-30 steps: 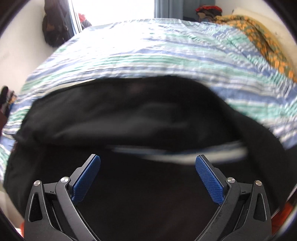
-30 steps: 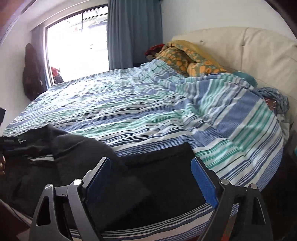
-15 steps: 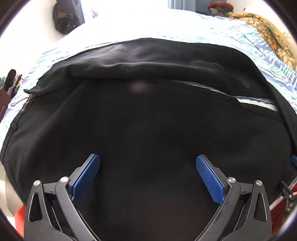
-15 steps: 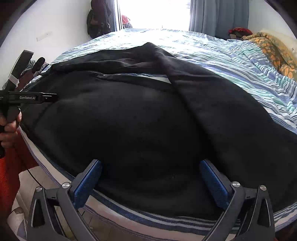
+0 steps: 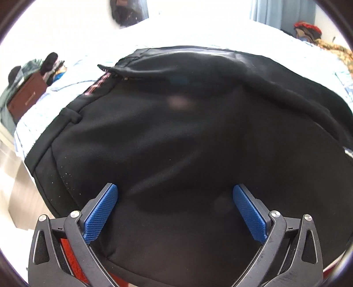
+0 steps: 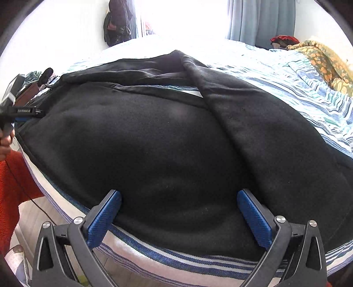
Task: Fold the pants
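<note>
Black pants (image 6: 167, 141) lie spread near the front edge of a striped bed (image 6: 308, 88), with one leg folded diagonally across the far right. In the left wrist view the pants (image 5: 187, 136) fill the frame, waistband and belt loop (image 5: 72, 116) at the left. My left gripper (image 5: 175, 209) is open, close above the pants near the waist. My right gripper (image 6: 178, 212) is open over the pants' front edge. The left gripper also shows in the right wrist view (image 6: 24, 111) at the pants' left end.
An orange patterned blanket (image 6: 324, 64) lies at the bed's far right. A brown box (image 5: 26, 99) with clothes on it stands to the left of the bed. A red rug (image 6: 13, 176) lies on the floor at the left. A bright window and blue curtain (image 6: 260, 19) are behind.
Both grippers have swung down and closer to the pants, which now fill both views. The left view has shifted toward the waistband end. Both stay open.
</note>
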`<state>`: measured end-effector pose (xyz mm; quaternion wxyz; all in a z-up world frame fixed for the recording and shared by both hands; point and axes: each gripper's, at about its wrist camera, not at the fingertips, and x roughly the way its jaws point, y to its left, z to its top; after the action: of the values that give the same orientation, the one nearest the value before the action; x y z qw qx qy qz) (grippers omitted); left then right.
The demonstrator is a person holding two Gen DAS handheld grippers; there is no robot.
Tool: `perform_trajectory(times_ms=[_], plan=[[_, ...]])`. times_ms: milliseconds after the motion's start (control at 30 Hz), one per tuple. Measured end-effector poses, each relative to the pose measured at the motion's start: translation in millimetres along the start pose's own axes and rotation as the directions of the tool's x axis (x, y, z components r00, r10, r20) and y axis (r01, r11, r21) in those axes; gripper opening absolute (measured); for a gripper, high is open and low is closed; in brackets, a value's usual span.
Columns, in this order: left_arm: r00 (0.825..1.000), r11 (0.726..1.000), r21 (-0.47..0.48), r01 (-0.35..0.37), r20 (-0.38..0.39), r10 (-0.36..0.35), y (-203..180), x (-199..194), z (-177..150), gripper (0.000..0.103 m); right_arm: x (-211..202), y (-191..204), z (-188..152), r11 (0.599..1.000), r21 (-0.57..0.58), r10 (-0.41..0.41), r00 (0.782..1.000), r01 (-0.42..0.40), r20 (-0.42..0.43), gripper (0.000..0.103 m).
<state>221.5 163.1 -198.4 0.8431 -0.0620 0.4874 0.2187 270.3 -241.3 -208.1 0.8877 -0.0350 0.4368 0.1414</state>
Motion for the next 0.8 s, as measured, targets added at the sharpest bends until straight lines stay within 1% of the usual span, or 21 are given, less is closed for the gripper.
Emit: perform_trajectory(times_ms=[67,100,500,533,567,600,633,667,700,733,767,800], plan=[[1.0,1.0,-0.004,-0.014,-0.004,0.014,-3.4,1.7,1.1,0.103,-0.3,0.3,-0.4,1.0,0.002,-0.006,1.0,0.006,0.0,0.103],[1.0,1.0,-0.005,-0.015,-0.002,0.015,-4.9,-2.6,-4.6,0.103,-0.2,0.5,-0.3,1.0,0.003,-0.007,1.0,0.007,0.0,0.103],[1.0,1.0,0.029,-0.007,0.001,0.007,-6.6,-8.7,-13.4,0.102,-8.8,-2.8,-1.0,1.0,0.016,0.012,0.999,-0.012,-0.039,0.103],[1.0,1.0,0.03,-0.007,0.0,0.007,-7.2,-9.9,-14.2,0.102,-11.7,-4.0,0.0,0.999,0.029,0.018,0.999,-0.016,-0.048,0.103],[1.0,1.0,0.03,-0.008,0.001,0.008,-7.6,-10.0,-14.4,0.102,-16.1,-6.6,2.0,0.997,0.067,0.035,0.998,-0.031,-0.055,0.103],[1.0,0.999,0.03,-0.01,0.002,0.01,-7.6,-9.2,-14.1,0.102,-23.2,-12.1,3.7,0.988,0.137,0.084,0.995,-0.078,-0.044,0.103],[1.0,0.999,0.029,-0.013,0.003,0.013,-8.5,-9.4,-14.6,0.102,-30.3,-19.7,4.2,0.964,0.221,0.154,0.988,-0.149,-0.005,0.103],[1.0,0.999,0.027,-0.018,0.004,0.018,-9.2,-8.8,-14.6,0.102,-36.6,-29.2,3.9,0.921,0.313,0.228,0.972,-0.233,0.053,0.103],[1.0,0.999,0.025,-0.023,0.005,0.023,-9.2,-7.9,-14.0,0.103,-39.2,-40.0,3.3,0.855,0.41,0.297,0.948,-0.317,0.114,0.103],[1.0,0.999,0.022,-0.03,0.006,0.03,-10.1,-7.0,-13.5,0.103,-36.9,-48.6,2.5,0.787,0.487,0.348,0.924,-0.379,0.157,0.103],[0.999,0.999,0.018,-0.037,0.006,0.036,-11.3,-6.8,-13.3,0.103,-31.9,-55.5,2.1,0.73,0.546,0.376,0.908,-0.411,0.181,0.102],[0.999,0.999,0.015,-0.04,0.007,0.04,-11.4,-6.6,-12.9,0.103,-26.6,-62.0,2.5,0.691,0.593,0.374,0.907,-0.412,0.194,0.1]])
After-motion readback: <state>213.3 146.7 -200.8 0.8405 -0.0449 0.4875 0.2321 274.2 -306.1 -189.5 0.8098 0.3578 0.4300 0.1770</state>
